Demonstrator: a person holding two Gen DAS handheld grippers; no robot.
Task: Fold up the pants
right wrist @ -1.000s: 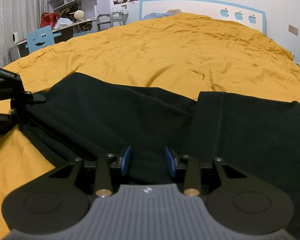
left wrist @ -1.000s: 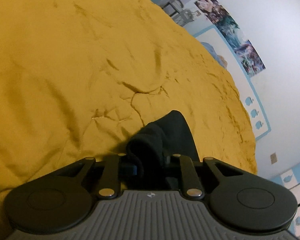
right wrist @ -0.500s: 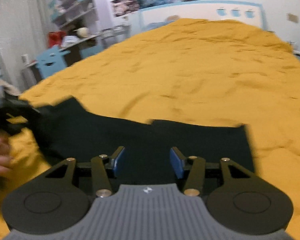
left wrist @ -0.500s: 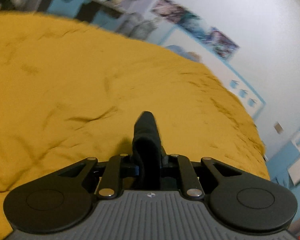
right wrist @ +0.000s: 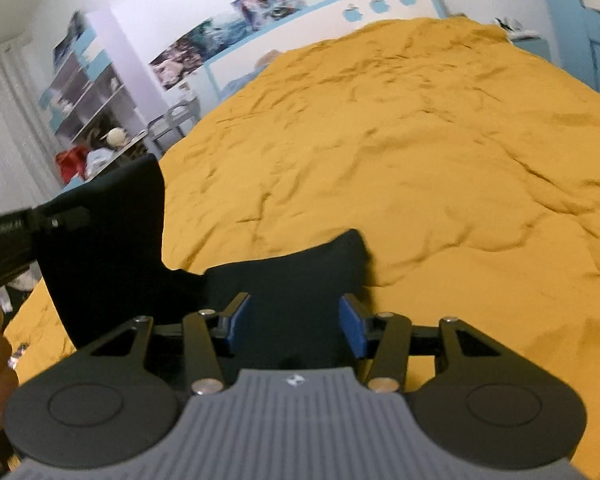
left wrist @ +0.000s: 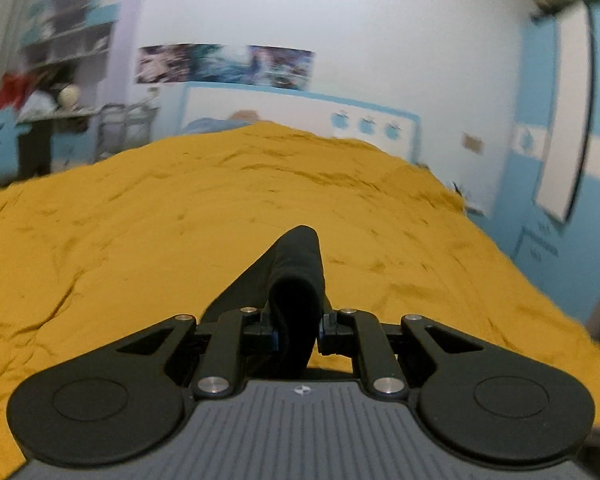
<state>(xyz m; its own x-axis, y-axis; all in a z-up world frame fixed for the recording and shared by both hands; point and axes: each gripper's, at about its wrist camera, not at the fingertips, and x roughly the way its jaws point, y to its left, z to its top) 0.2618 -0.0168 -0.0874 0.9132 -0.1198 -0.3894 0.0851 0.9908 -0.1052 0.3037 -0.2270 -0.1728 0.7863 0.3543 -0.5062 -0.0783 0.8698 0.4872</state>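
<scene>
The black pants (right wrist: pixel 112 240) hang lifted over the yellow bedspread (right wrist: pixel 420 152). My left gripper (left wrist: pixel 296 328) is shut on a bunched fold of the pants (left wrist: pixel 296 272), which sticks up between its fingers. It also shows at the left edge of the right wrist view (right wrist: pixel 60 218), holding a raised corner of the cloth. My right gripper (right wrist: pixel 296 324) is open, its blue pads (right wrist: pixel 236 320) wide apart with the dark cloth lying between and below them. I cannot tell if the pads touch it.
The yellow bedspread (left wrist: pixel 180 220) fills both views. A white and blue headboard (left wrist: pixel 300 120) and posters (left wrist: pixel 224 64) are at the far end. Shelves and a cluttered desk (right wrist: pixel 96 128) stand on the left. A blue cabinet (left wrist: pixel 560 200) stands at the right.
Both grippers have risen and tilted up, lifting the pants off the bed. The cloth hangs from the left gripper. The right jaws have opened wider.
</scene>
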